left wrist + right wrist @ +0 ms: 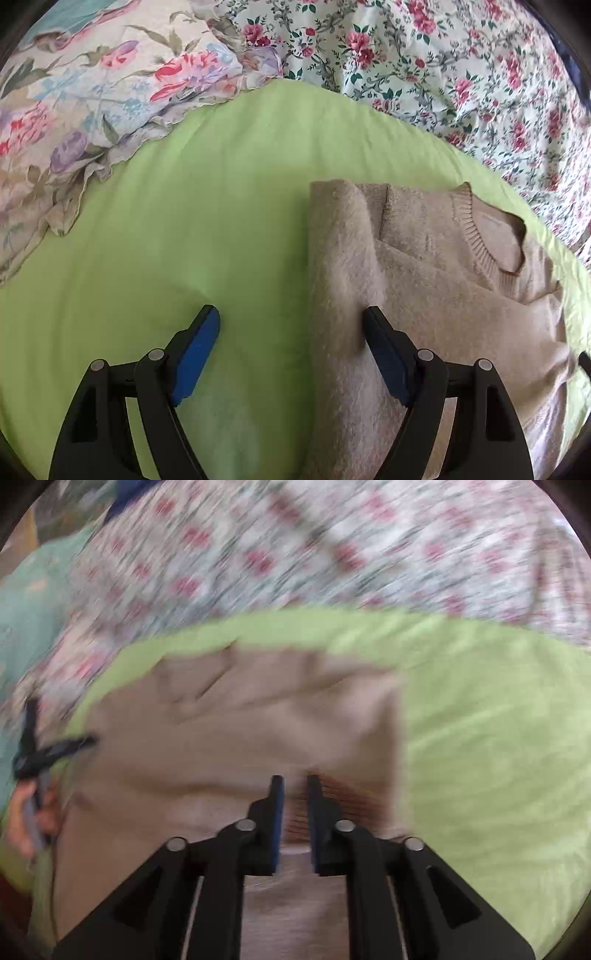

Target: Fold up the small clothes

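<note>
Folding a beige sweater (424,295) on a green sheet (184,240): right gripper (295,781), nearly closed, pinches its hem at 6 o'clock; left gripper (291,314) hangs wide open, empty. Next, carry the hem toward the collar.

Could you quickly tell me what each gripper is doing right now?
Left gripper: open, holding nothing.
Right gripper: jaws closed on the sweater.

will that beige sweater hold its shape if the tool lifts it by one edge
Probably not: the sweater is soft fuzzy knit, already draped in loose folds, so it would likely sag and unfold. It seems light for its bulk. The fuzzy surface should grip the green blanket rather than slide.
</note>
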